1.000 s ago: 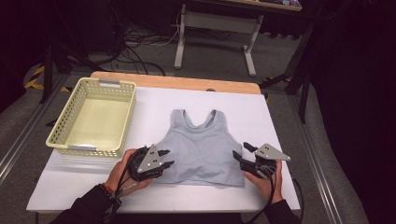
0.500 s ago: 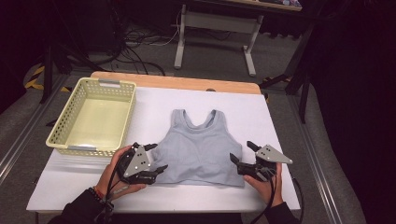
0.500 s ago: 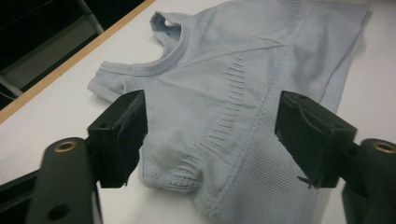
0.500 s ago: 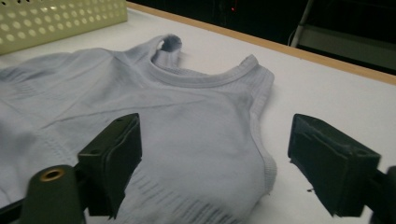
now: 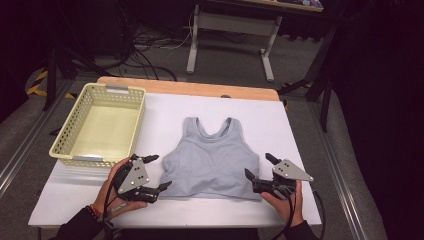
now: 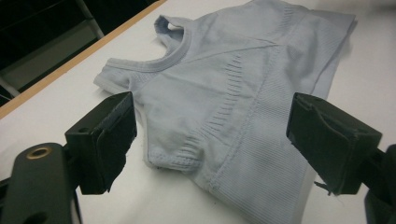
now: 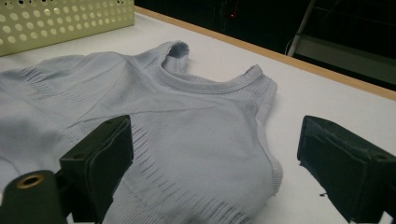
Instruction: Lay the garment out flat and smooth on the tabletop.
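Since the earlier frames both grippers have been drawing back from the lower corners of the grey crop top (image 5: 210,162) towards the near edge of the table (image 5: 300,150), and their jaws have just been opening, with nothing left pinched between them. The left gripper (image 5: 161,172) is now sitting just off the garment's near left corner, jaws spread wide and empty; in the left gripper view (image 6: 210,144) the hem corner is lying on the table between the two black pads, touching neither. The right gripper (image 5: 259,167) is hovering just off the near right corner, likewise wide apart and holding nothing; in the right gripper view (image 7: 212,158) the side seam is lying between its pads, apart from both. The crop top is lying flat in the middle of the white table, hem towards the near edge and straps pointing at the far edge. Beyond the left gripper, a pale yellow basket (image 5: 65,142) is standing along the table's left edge, reaching the far left corner, well apart from the garment.
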Action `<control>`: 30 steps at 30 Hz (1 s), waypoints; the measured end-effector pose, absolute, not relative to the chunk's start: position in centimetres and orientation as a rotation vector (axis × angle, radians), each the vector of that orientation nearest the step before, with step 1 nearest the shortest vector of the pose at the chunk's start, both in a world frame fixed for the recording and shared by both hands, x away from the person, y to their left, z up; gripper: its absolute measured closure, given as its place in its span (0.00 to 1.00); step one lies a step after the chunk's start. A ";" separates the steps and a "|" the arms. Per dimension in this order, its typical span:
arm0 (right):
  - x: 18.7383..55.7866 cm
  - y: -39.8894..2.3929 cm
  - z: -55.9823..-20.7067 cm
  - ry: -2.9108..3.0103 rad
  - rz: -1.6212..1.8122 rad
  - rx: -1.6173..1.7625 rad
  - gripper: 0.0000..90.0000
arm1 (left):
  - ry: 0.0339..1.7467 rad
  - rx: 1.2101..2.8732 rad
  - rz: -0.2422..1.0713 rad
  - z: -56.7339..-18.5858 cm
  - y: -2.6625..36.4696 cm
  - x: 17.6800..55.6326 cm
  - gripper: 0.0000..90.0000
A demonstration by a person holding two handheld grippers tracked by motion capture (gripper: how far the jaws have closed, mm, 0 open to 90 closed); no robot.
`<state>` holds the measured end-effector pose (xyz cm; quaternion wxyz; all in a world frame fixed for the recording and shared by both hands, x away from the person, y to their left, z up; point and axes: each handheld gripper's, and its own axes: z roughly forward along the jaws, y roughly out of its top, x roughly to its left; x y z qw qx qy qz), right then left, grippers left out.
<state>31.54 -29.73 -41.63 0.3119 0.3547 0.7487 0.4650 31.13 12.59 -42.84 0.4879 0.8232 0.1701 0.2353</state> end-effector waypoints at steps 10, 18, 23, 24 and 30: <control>30.6 -29.1 -41.7 1.994 1.218 0.916 0.13 | 0.449 2.007 0.567 -43.8 14.1 30.9 0.17; 29.9 -29.2 -41.9 1.996 1.218 0.910 0.13 | 0.470 2.029 0.561 -44.6 14.6 30.7 0.17; 29.7 -29.1 -42.0 2.014 1.215 0.901 0.13 | 0.489 2.034 0.570 -44.9 15.0 30.7 0.16; 29.7 -29.0 -42.0 2.012 1.207 0.897 0.13 | 0.495 2.033 0.569 -45.0 15.1 30.7 0.16; 30.1 -28.3 -42.2 2.045 1.204 0.869 0.15 | 0.512 2.035 0.570 -45.1 15.4 30.5 0.15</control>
